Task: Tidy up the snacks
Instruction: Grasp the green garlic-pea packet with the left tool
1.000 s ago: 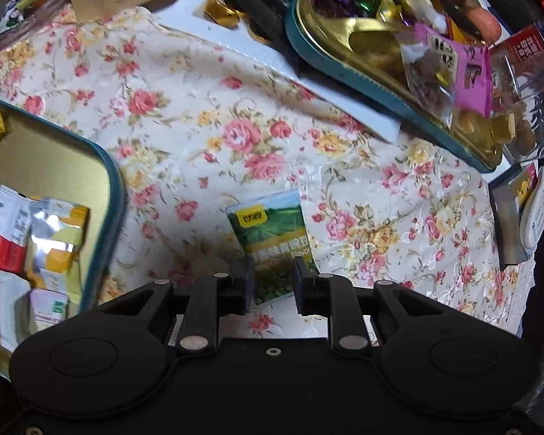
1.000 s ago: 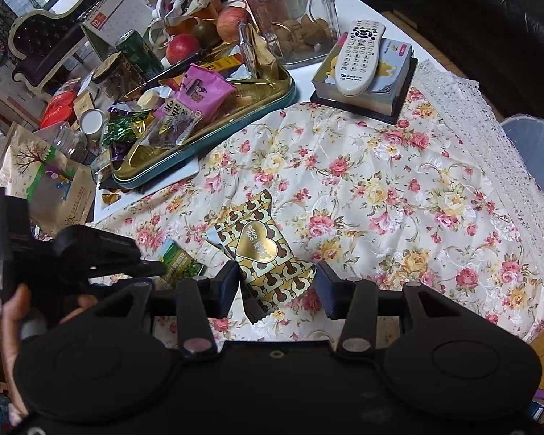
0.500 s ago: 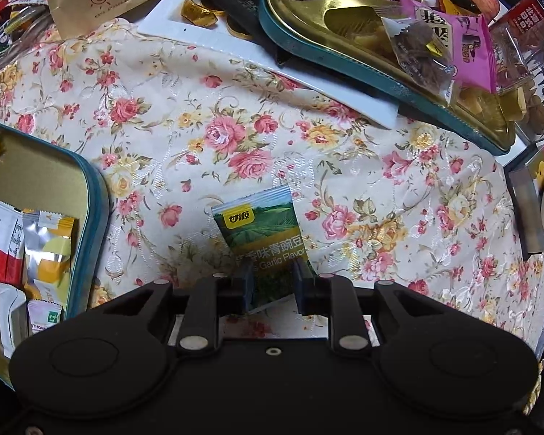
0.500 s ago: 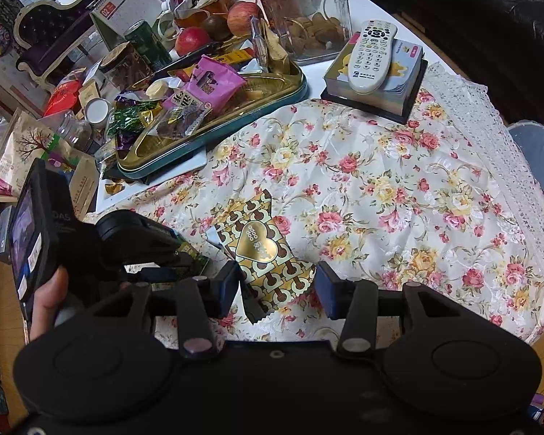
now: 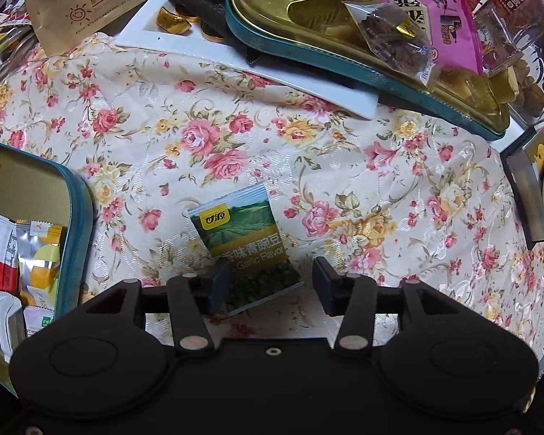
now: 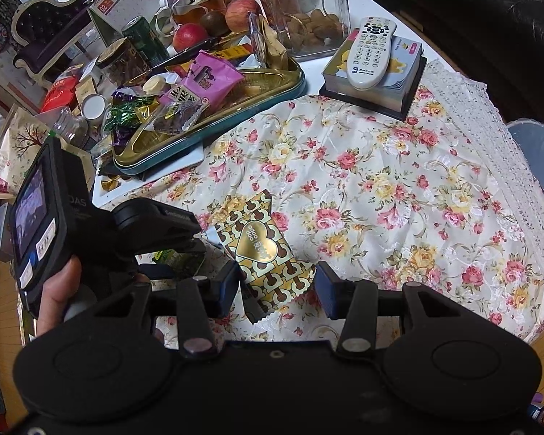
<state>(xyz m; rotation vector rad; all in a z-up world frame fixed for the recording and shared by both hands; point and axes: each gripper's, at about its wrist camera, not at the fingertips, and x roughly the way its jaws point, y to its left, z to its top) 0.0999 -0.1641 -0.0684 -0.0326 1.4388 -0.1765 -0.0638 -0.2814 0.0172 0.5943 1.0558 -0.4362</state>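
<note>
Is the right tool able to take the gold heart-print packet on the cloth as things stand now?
Probably yes. The right tool stands open directly over the gold heart-print packet, whose near end lies between its fingers. Nothing covers the packet. The left tool works beside it over the green pea packet, apart.

Green garlic-pea packet point(image 5: 243, 243) flat on the floral cloth, yellow logo corner pointing away, gold-and-brown heart-print packet point(image 6: 263, 253) flat just beside it, teal-rimmed gold tin point(image 5: 79, 217) near, holding red, white and orange sachets point(image 5: 21, 250)
</note>
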